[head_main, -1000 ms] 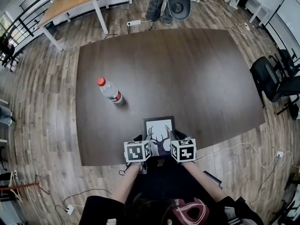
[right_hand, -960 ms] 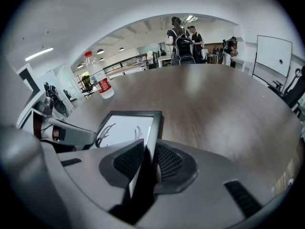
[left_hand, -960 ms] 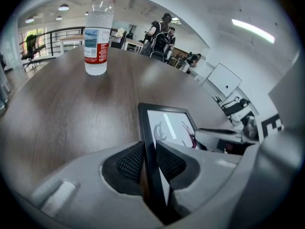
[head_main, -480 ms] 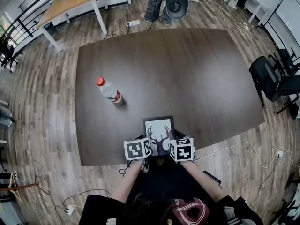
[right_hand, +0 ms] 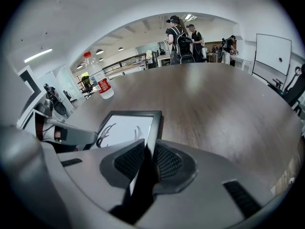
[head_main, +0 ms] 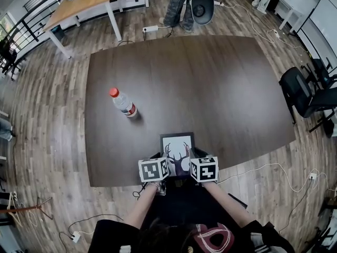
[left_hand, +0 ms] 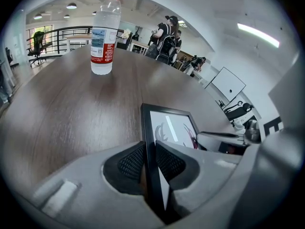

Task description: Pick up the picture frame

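Observation:
A black picture frame (head_main: 177,143) with a deer-antler print lies at the near edge of the dark table (head_main: 210,78). My left gripper (head_main: 161,159) has its pads pressed on the frame's left rim (left_hand: 147,128), one on each side. My right gripper (head_main: 196,158) is still closing its jaws, with the frame's right rim (right_hand: 153,123) squeezed between its pads. In the left gripper view, the gripper (left_hand: 150,149) shows the rim running up between the ribbed pads. The same shows at the gripper (right_hand: 148,152) in the right gripper view.
A clear water bottle (head_main: 123,102) with a red cap stands upright on the table's left half, well beyond the frame. A black chair (head_main: 305,91) stands at the right. A person (head_main: 176,4) and an office chair (head_main: 201,4) are past the far edge.
The two marker cubes have drawn slightly closer together against the frame's sides. The frame and the bottle have stayed where they were.

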{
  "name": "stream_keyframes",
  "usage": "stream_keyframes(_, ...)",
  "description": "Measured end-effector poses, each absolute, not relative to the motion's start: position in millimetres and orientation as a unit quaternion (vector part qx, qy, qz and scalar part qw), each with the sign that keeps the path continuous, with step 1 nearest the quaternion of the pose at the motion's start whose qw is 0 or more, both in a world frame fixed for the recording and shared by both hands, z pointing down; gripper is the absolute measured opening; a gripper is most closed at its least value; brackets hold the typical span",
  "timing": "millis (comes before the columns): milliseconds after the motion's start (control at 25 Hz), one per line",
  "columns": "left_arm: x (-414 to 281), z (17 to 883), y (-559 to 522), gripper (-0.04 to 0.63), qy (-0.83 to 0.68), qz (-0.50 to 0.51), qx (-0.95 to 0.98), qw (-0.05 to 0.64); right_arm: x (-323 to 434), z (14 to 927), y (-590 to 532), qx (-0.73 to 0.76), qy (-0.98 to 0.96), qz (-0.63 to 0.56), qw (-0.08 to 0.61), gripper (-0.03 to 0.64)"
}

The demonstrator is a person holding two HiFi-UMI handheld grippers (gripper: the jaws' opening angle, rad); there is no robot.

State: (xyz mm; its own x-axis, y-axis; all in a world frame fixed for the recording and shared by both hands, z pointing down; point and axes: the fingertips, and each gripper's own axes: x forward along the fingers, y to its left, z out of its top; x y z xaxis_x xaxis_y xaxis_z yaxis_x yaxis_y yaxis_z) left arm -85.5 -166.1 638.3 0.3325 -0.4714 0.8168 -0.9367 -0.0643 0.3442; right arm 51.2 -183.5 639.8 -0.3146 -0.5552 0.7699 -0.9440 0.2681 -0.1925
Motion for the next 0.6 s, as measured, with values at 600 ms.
stream_keyframes(600,-91.2,634.5,-158.5,0.075,-0.529,0.256,0.674,0.448,44.7,635.1,-178.9,0.500,-0.743,0.315,0.313,0.077)
